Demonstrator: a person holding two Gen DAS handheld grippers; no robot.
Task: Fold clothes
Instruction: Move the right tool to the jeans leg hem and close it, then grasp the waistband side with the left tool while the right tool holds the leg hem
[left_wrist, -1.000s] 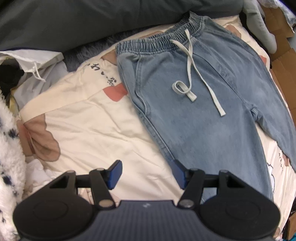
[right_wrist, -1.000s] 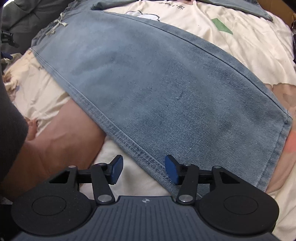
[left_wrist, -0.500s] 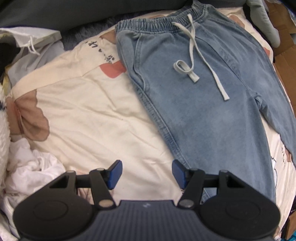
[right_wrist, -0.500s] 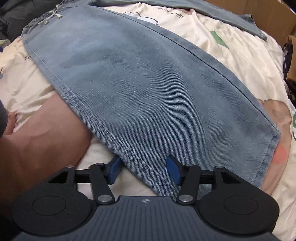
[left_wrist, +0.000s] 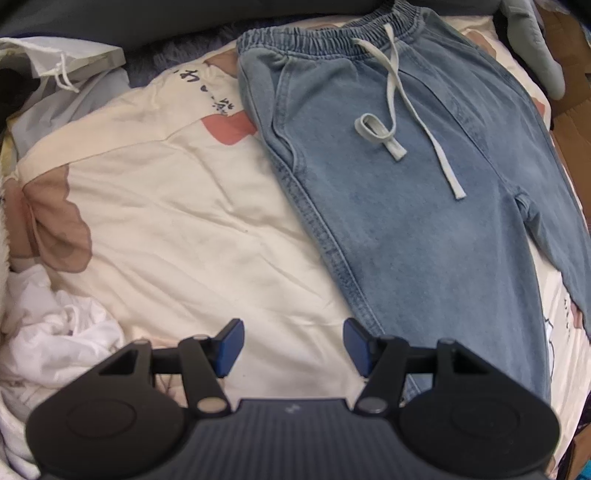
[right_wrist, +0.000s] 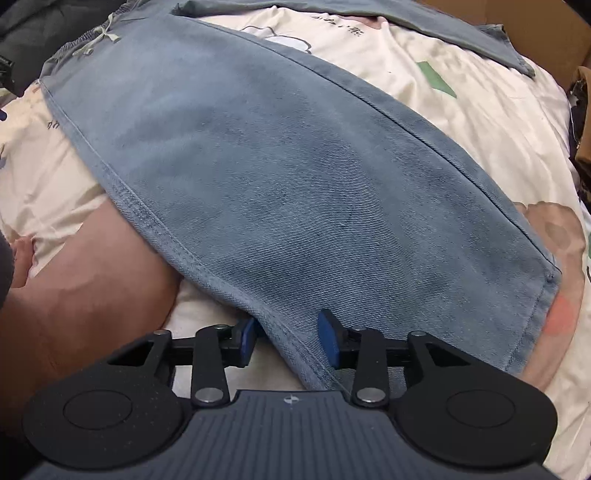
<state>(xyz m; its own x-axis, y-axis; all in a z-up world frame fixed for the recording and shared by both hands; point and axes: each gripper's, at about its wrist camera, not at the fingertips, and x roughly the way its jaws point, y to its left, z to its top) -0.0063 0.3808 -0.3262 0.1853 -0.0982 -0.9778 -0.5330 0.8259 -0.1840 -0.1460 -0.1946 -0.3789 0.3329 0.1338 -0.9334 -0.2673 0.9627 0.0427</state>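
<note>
left wrist view: the left gripper (left_wrist: 293, 347) points down over a cream printed bedsheet (left_wrist: 177, 229), its blue fingers (left_wrist: 231, 345) spread wide with nothing between them. the light blue denim trousers (left_wrist: 424, 206) lie flat on the sheet to the right, elastic waistband at the top, with a pale drawstring (left_wrist: 395, 107) trailing down the front. the right finger sits just at the trousers' stitched side seam. a crumpled white cloth (left_wrist: 59, 332) lies at lower left.

right wrist view: the right gripper (right_wrist: 288, 338) is at the near edge of a trouser leg (right_wrist: 295, 184) that runs diagonally across the sheet (right_wrist: 480, 110). its jaws are opening, and the seamed edge of the leg lies between the fingers (right_wrist: 328, 338); the left finger is partly under the fabric, and the pads do not visibly pinch it. a bare forearm (right_wrist: 85, 280) rests on the sheet at left, beside the leg.
</note>
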